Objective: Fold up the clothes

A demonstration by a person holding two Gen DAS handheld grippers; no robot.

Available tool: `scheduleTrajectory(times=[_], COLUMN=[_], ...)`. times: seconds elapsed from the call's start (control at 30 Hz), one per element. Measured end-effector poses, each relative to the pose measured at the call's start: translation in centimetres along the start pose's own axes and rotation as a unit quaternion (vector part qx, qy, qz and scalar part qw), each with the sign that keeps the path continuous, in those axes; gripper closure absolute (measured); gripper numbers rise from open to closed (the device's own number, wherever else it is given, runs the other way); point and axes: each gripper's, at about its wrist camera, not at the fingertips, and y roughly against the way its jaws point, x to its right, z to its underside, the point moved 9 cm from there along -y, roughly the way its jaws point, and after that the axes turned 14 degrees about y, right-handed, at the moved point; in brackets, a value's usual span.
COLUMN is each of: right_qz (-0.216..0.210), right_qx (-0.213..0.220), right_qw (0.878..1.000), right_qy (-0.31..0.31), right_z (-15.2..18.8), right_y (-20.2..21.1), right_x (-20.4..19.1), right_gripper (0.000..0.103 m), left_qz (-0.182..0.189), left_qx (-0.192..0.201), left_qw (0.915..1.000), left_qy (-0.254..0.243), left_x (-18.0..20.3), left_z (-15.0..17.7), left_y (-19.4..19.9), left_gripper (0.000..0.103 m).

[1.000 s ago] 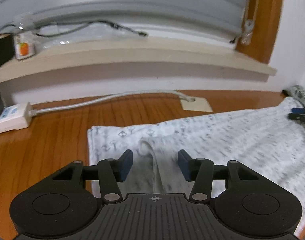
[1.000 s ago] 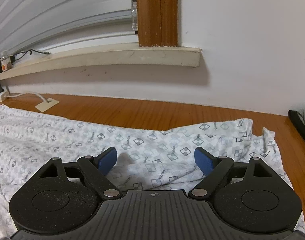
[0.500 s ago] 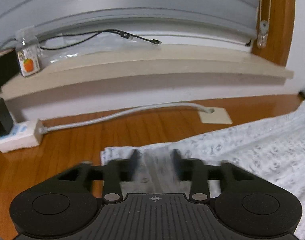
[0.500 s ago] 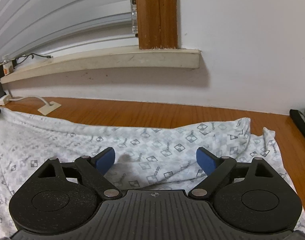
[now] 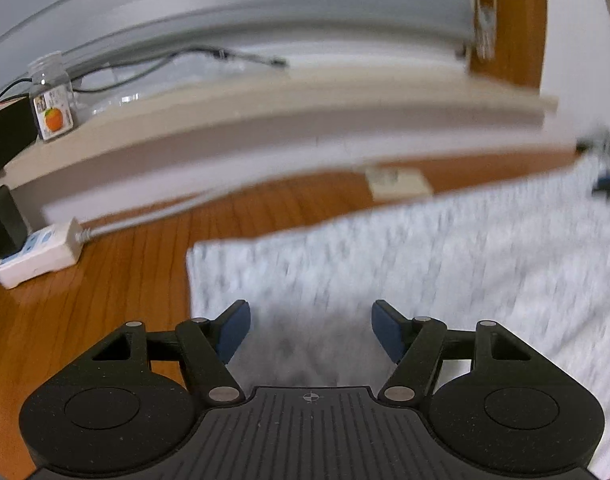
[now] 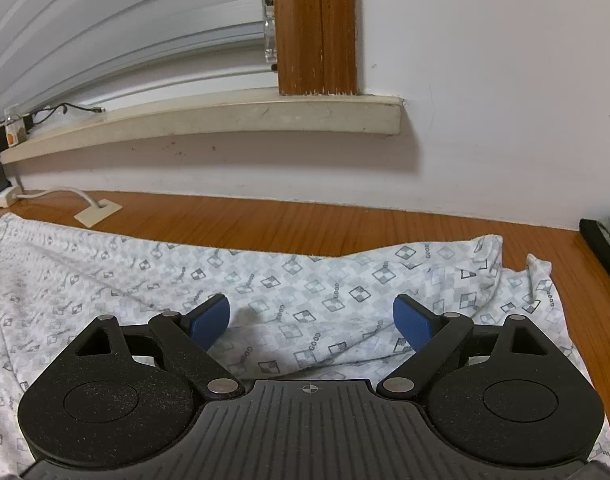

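Patterned cloth [image 6: 265, 280] stretched left to right under both grippers: left gripper [image 5: 309, 330] opening, empty, at its left end; right gripper [image 6: 311, 322] wide, empty, near its right end.

The right gripper [image 6: 311, 318] hangs over a patterned white cloth [image 6: 289, 280] spread on a wooden table [image 6: 305, 220], blue pads wide apart with nothing pinched between them; a window ledge [image 6: 225, 118] runs along the wall behind

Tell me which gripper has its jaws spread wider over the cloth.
The right gripper: its blue pads stand further apart than the left gripper's, whose jaws are opening. Neither pinches the cloth.
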Motion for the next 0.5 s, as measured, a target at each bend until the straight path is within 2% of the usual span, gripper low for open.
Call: scheduleTrajectory(times=[0.1, 0.2, 0.27, 0.33, 0.43, 0.5], right_qz=[0.0, 0.002, 0.009, -0.023, -0.069, -0.092], right_qx=[0.001, 0.02, 0.035, 0.044, 0.046, 0.034], right_qw=[1.0, 1.0, 0.999, 0.999, 0.996, 0.993], right_qy=[0.0, 0.015, 0.021, 0.012, 0.034, 0.061], right_z=[0.0, -0.5, -1.2, -2.0, -3.0, -3.0], right_y=[0.1, 0.8, 1.6, 2.4, 3.4, 3.7], right_x=[-0.1, -0.6, -1.1, -2.5, -6.1, -8.8], right_gripper=[0.015, 0.015, 0.019, 0.046, 0.058, 0.059], left_qz=[-0.025, -0.011, 0.006, 0.033, 0.077, 0.091], left_qx=[0.003, 0.025, 0.04, 0.048, 0.041, 0.03], left_qw=[0.9997, 0.9995, 0.999, 0.9981, 0.9961, 0.9954], left_qy=[-0.002, 0.015, 0.017, 0.018, 0.015, 0.007], left_x=[-1.5, -0.8, 0.5, 2.8, 6.9, 9.6], left_z=[0.5, -0.8, -1.9, -3.1, -4.3, -4.7], left_y=[0.6, 1.3, 1.3, 0.6, -1.6, -3.1], left_gripper=[0.033, 0.032, 0.026, 0.024, 0.024, 0.024])
